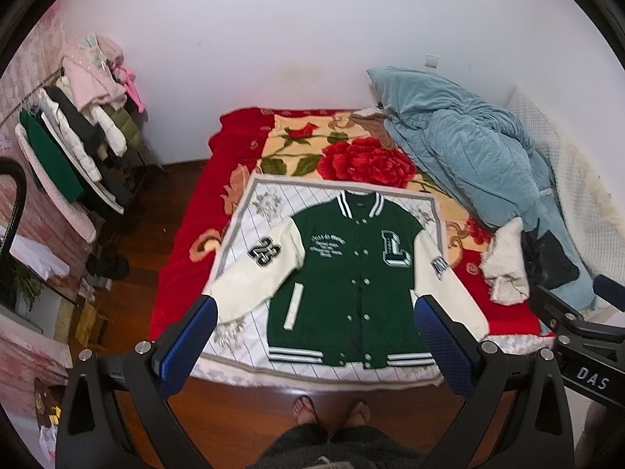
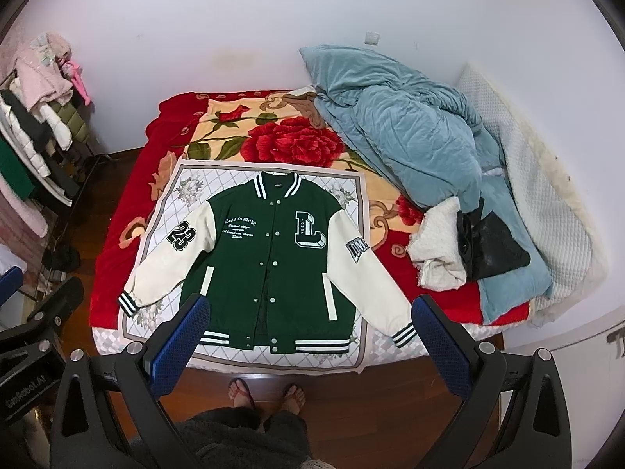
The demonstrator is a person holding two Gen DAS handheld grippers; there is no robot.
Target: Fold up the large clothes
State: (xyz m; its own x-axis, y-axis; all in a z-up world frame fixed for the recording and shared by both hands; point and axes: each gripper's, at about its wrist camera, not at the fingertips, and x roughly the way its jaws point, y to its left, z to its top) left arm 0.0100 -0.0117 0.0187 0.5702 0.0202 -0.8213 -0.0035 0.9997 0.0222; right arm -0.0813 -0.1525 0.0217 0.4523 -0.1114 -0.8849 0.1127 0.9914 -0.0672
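A green varsity jacket [image 1: 343, 273] [image 2: 273, 258] with cream sleeves lies flat, front up and snapped shut, on a white quilted mat [image 1: 250, 219] [image 2: 164, 211] on the bed. Both sleeves spread outward. My left gripper [image 1: 316, 312] hangs open high above the jacket's lower half, blue pads wide apart, holding nothing. My right gripper [image 2: 310, 312] is open too, above the jacket's hem, its fingers [image 2: 441, 336] near the right cuff. In the left wrist view the right gripper's body [image 1: 578, 336] shows at the right edge.
A red rose blanket [image 2: 297, 140] covers the bed. A crumpled blue duvet [image 2: 414, 148], a white fleece bundle [image 2: 441, 250] and a black item [image 2: 492, 246] lie on its right side. A clothes rack [image 1: 78, 140] stands left. A person's feet [image 2: 265, 394] stand at the bed's near edge.
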